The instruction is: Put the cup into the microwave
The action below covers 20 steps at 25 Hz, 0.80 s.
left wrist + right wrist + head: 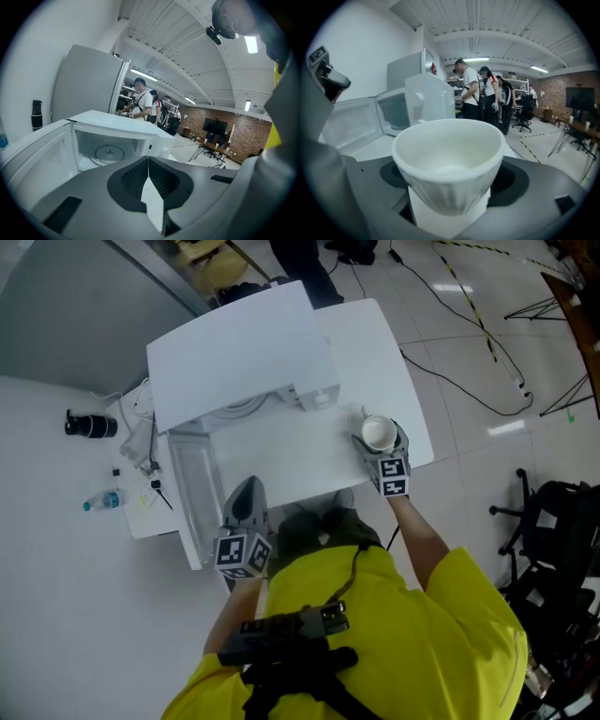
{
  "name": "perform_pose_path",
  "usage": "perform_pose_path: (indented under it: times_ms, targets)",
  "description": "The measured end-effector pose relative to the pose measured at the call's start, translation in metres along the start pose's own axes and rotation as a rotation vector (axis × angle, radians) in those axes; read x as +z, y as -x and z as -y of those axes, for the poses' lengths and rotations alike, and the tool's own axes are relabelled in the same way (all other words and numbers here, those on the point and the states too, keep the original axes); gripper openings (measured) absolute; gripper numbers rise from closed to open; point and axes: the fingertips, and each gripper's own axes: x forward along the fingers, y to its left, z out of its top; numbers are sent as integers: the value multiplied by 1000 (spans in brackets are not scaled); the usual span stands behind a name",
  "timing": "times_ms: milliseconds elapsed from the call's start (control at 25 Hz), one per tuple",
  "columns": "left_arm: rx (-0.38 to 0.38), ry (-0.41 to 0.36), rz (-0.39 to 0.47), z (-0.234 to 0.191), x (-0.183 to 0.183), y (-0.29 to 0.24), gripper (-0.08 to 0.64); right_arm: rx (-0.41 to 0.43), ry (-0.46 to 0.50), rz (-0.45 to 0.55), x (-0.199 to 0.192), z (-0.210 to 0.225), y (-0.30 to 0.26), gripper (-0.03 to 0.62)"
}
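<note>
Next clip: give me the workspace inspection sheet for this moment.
Surface: white table, bare in front of the microwave.
Job's things: microwave with its door open; cup upright at the table's right.
Clutter: black flask and water bottle left of the microwave.
Grippers: left gripper shut, empty; right gripper around the cup, pads seemingly pressing it.
Cables: loose cables beside the microwave; floor cable.
Surroundings: people standing behind; office chair.

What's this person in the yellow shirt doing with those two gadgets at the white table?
The person holds a gripper in each hand. The right gripper has a white cup between its jaws, which look pressed on its sides, at the table edge. The left gripper is shut and empty. The microwave stands open, nothing inside.
</note>
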Motion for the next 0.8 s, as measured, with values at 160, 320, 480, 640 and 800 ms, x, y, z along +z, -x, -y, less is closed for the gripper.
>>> perform_pose_path:
  times_ms: [160,320,480,640,800]
  targets:
    - [43,31,30,-30,4,13,-5,201,38,12,33,-97,43,479]
    - [72,48,48,-54,10,22,-5,374,61,31,62,-182,50,479]
    - [97,65,51,-78,9,32,-5,458,99,44,80,-239,6,479]
    - [118,84,28,-97,-4,34,-5,482,156,88,102,-280,-60,479]
    - [130,109,7,-105,-17,38,-5,480,188,98,108,-308,-125,479]
